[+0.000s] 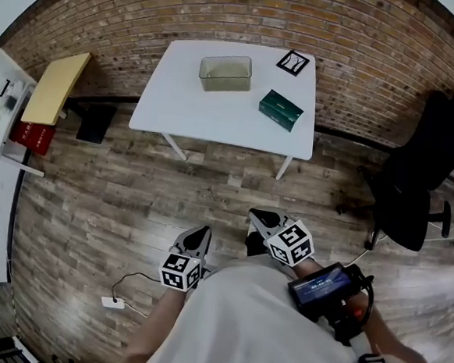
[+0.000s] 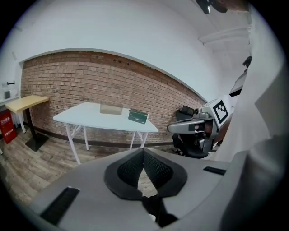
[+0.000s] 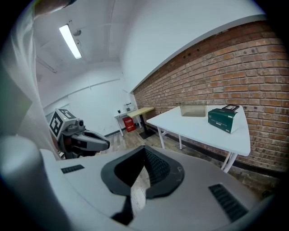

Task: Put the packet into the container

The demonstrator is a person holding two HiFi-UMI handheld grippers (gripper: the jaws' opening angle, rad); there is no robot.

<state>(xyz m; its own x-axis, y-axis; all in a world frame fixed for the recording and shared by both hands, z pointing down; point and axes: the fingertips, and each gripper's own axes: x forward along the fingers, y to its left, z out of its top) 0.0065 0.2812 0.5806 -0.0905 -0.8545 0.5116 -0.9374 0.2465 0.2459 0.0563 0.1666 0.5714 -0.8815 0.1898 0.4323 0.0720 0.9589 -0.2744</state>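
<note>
A dark green packet (image 1: 280, 110) lies on the right part of the white table (image 1: 186, 107), far ahead of me. The clear, empty container (image 1: 225, 72) stands to its left, near the table's back edge. Both grippers hover over the wooden floor, well short of the table. My left gripper (image 1: 204, 232) is shut with nothing in it, and its jaws meet at the tips (image 2: 143, 151). My right gripper (image 1: 255, 216) is also shut and empty (image 3: 144, 149). The left gripper view shows the packet (image 2: 137, 116) and the container (image 2: 111, 108) in the distance; the right gripper view shows the packet (image 3: 222, 119) too.
A black-and-white marker card (image 1: 293, 62) lies at the table's back right corner. A black office chair (image 1: 423, 176) stands to the right. A yellow desk (image 1: 54, 85), a red box (image 1: 33, 134) and a white shelf are at the left. A cable with a white plug (image 1: 112, 302) lies on the floor.
</note>
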